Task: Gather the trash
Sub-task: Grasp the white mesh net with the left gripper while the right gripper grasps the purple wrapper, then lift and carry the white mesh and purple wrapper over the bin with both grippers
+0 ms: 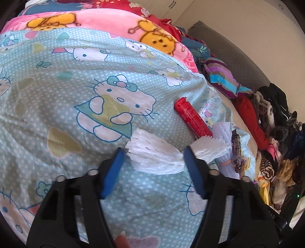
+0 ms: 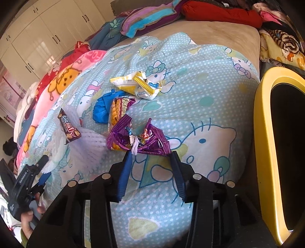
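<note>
On the cartoon-cat bedsheet (image 1: 66,95), my left gripper (image 1: 152,154) holds a white foam net (image 1: 152,152) bunched between its blue pads, which touch it on both sides. A red tube (image 1: 192,119) lies just beyond it. My right gripper (image 2: 151,155) has its fingertips against the near edge of a crumpled purple wrapper (image 2: 139,137). Farther off lie an orange-and-purple snack bag (image 2: 118,108), a blue crumpled piece (image 2: 103,107), a yellow-white wrapper (image 2: 137,84) and a brown energy bar wrapper (image 2: 69,126) on a white foam sheet (image 2: 89,141).
A yellow-rimmed bin (image 2: 265,133) with a dark opening stands at the bed's right side. Folded blankets (image 2: 152,17) and piled clothes (image 1: 276,133) line the far edge. A person's hand (image 2: 28,219) holds the left gripper's handle at lower left. White cupboards (image 2: 47,38) stand behind.
</note>
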Action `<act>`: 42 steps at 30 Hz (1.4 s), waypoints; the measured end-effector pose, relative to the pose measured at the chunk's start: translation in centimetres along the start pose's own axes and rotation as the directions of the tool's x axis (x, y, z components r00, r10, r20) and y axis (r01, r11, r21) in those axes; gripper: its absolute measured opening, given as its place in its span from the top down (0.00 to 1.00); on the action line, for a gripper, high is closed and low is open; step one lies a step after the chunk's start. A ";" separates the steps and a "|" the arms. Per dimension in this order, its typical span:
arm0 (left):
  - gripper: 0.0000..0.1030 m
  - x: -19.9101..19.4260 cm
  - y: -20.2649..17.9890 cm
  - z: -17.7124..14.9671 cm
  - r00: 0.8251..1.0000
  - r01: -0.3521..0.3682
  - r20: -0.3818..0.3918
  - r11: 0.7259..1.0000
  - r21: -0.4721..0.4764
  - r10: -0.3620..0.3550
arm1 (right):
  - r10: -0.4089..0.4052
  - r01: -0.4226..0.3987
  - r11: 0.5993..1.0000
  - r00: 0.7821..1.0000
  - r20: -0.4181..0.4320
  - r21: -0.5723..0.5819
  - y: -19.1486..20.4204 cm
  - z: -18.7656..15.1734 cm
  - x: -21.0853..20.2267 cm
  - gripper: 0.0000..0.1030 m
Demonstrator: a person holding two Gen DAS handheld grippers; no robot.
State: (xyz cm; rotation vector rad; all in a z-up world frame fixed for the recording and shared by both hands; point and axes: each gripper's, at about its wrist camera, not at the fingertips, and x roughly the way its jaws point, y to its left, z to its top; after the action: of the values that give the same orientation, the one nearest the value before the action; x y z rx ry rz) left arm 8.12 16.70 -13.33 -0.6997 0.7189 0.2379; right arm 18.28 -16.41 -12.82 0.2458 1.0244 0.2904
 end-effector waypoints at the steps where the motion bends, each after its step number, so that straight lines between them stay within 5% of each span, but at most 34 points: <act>1: 0.64 0.0 0.0 0.0 1.000 0.003 -0.003 1.000 0.002 -0.003 | 0.005 -0.005 1.000 1.000 0.002 0.002 0.0 0.0 -0.1 0.63; 7: 0.84 -0.8 -0.5 0.1 1.000 0.031 0.000 0.999 0.027 -0.031 | 0.040 -0.040 0.999 0.999 0.016 0.012 -0.4 0.0 -0.9 0.86; 18: 0.89 -4.7 -2.2 1.7 0.991 0.095 0.083 0.992 0.087 -0.102 | 0.052 -0.049 0.997 0.998 0.048 -0.053 0.1 -0.4 -2.8 0.97; 23: 0.89 -6.9 -3.4 2.5 0.981 0.132 0.124 0.985 0.114 -0.146 | 0.068 -0.065 0.996 0.996 0.050 -0.063 0.2 -0.3 -3.1 0.96; 27: 0.89 -8.0 -5.0 2.7 0.973 0.164 0.136 0.975 0.150 -0.185 | 0.118 -0.113 0.990 0.991 0.065 -0.086 0.7 0.2 -3.2 0.70; 38: 0.89 -9.7 -9.6 1.6 0.953 0.231 0.129 0.935 0.269 -0.273 | 0.196 -0.193 0.978 0.980 0.031 -0.075 1.5 2.0 -0.2 0.70; 39: 0.89 -9.6 -9.9 1.4 0.953 0.234 0.125 0.933 0.275 -0.276 | 0.203 -0.201 0.977 0.979 0.024 -0.068 1.4 2.0 0.0 0.74; 40: 0.89 -9.6 -10.1 1.3 0.952 0.239 0.119 0.930 0.280 -0.281 | 0.217 -0.215 0.974 0.976 0.024 -0.068 1.3 1.9 0.1 0.90; 42: 0.89 -9.5 -10.5 1.0 0.952 0.242 0.113 0.926 0.289 -0.284 | 0.226 -0.222 0.972 0.973 0.046 -0.082 1.4 1.8 -0.6 0.92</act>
State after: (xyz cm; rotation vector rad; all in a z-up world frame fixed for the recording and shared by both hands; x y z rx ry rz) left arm 6.15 9.84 -1.08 -0.5013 0.4904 -0.0555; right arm 19.32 -15.41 -10.97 0.2991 0.9297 0.5243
